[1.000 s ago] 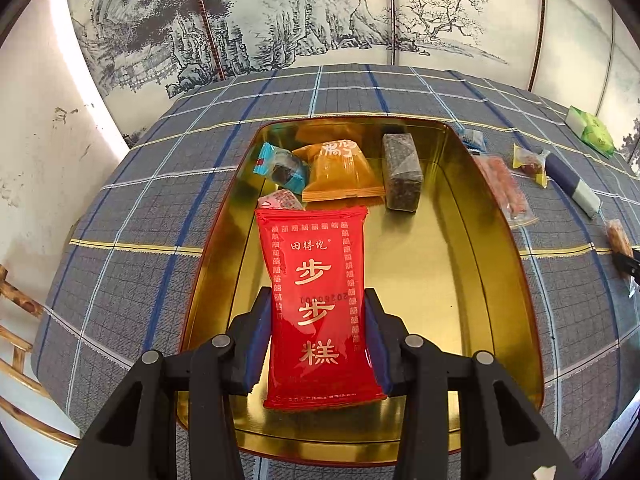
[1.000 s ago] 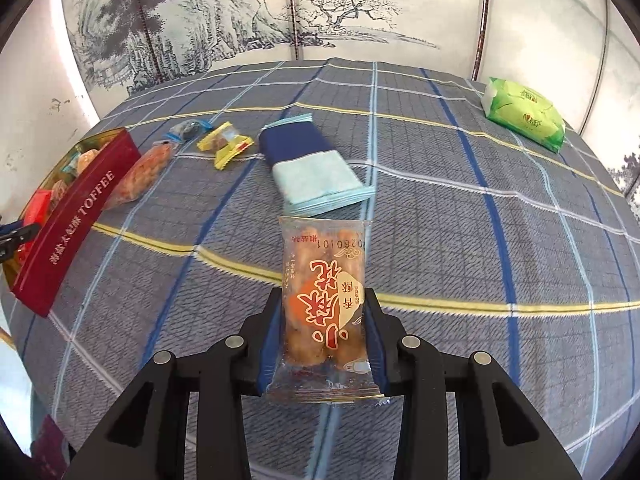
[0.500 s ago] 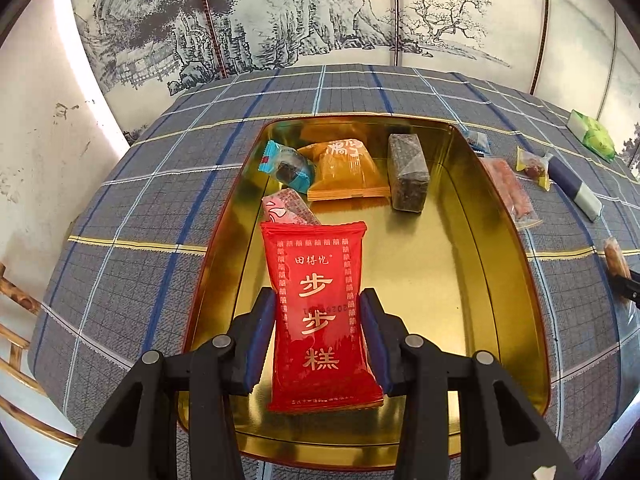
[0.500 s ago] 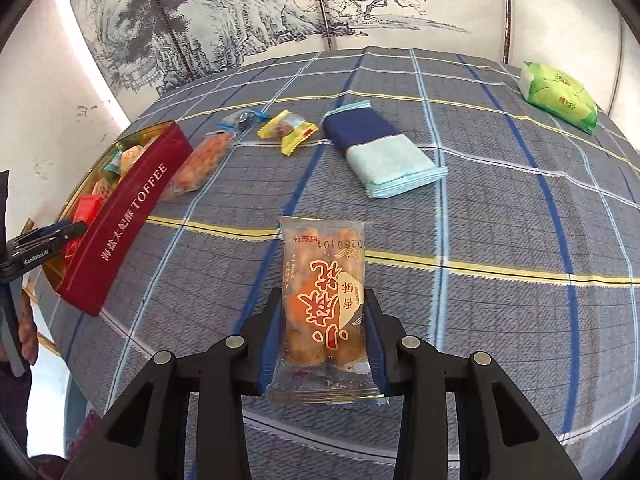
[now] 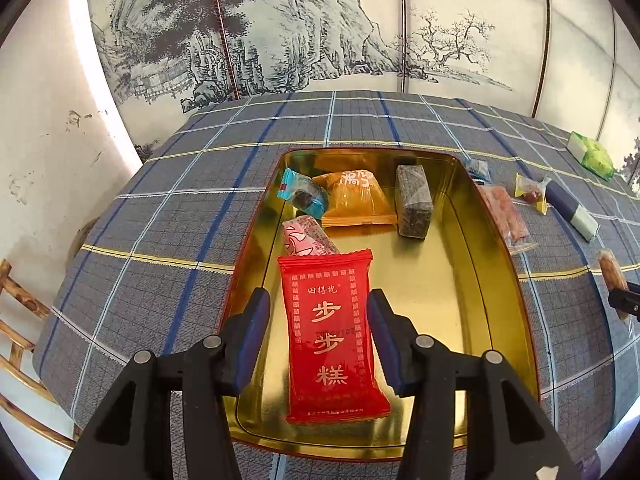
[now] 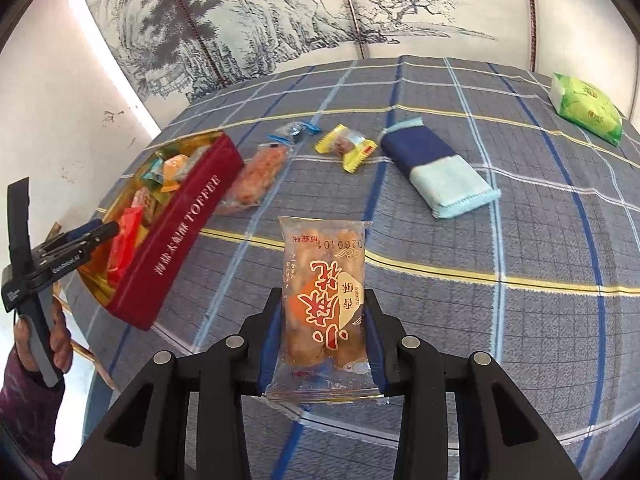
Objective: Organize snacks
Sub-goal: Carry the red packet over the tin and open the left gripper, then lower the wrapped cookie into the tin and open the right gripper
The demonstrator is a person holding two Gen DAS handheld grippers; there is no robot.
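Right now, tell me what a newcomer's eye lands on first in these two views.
First, the bright red snack packet, lying in the gold tin between the open fingers of the left gripper. Next, the clear packet of fried twists, clamped in the right gripper above the plaid tablecloth. At the far right corner sits a green packet.

An ink landscape mural [image 5: 304,36] of mountains, pines and a bare tree is spreading across the pale panelled wall behind, with dark thin strips [image 6: 532,12] dividing the panels. To the left a scuffed white plaster wall [image 5: 48,152] is catching bright daylight. The bench is lying under a grey-blue plaid cloth [image 6: 520,240] crossed by white, blue and yellow lines. A bamboo chair frame [image 5: 16,320] is showing at the lower left edge.
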